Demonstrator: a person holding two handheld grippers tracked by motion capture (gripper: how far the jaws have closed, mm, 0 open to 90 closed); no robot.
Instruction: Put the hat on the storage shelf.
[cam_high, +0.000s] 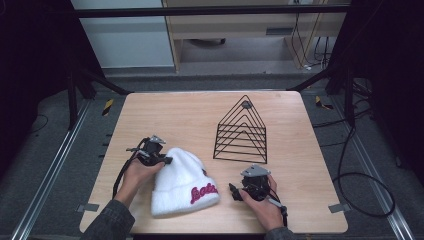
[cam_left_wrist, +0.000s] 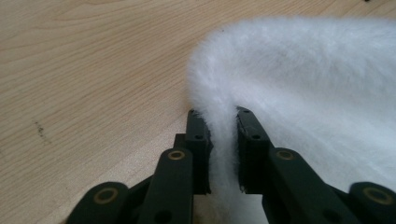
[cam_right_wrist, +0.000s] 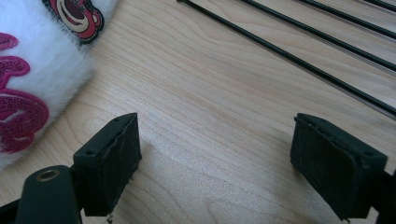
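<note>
Left gripper (cam_high: 167, 160) clamps a fold of the white fluffy hat (cam_high: 182, 182) at the hat's ten o'clock edge; in the left gripper view its pads (cam_left_wrist: 201, 140) press the fleece (cam_left_wrist: 303, 93) from both sides. No earlier picture is needed to see the pinch. The left hand (cam_high: 137, 172) comes in from seven o'clock, its forearm angled toward the worktop's (cam_high: 165, 115) middle, the gripper lying nearly level. The hat rests flat near the worktop's front edge, pink lettering (cam_high: 203, 192) on its brim toward five o'clock. Right gripper (cam_high: 234, 191) stands wide open and empty just at the hat's three o'clock, apart from it, held low by the right hand (cam_high: 262, 200). A black wire rack (cam_high: 241, 132) stands at one o'clock of the hat, clear of both grippers.
</note>
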